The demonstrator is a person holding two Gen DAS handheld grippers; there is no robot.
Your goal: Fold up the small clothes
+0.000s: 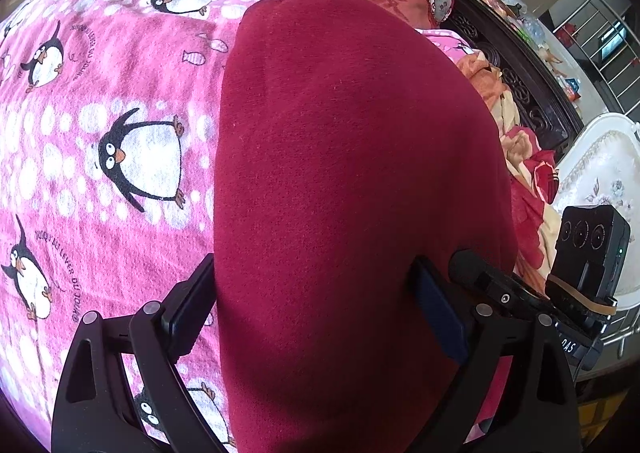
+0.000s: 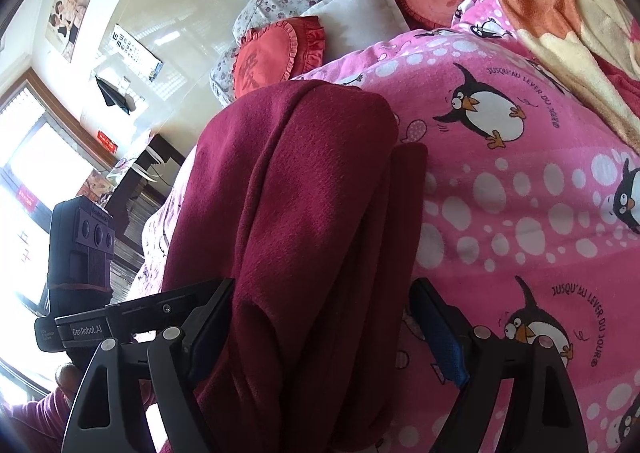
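Lying: dark red fleecy folded garment [image 1: 352, 181] flat on the pink penguin-print bedsheet [image 1: 112, 101], beneath both grippers.
Long axis: runs away from the fingers toward the red heart-shaped pillows [image 2: 276, 57]; its near end is at the jaws.
Left gripper [image 1: 320, 309]: jaws spread wide, one finger at the garment's left edge, the other over its right part; pads not visibly pinching.
Right gripper [image 2: 324, 329]: jaws apart, straddling the stacked, creased layers [image 2: 304, 213]; no clear squeeze.
Nearer hand: neither; they sit side by side at the same end.
Next move, likely: closing on the near end to fold it toward the pillows.
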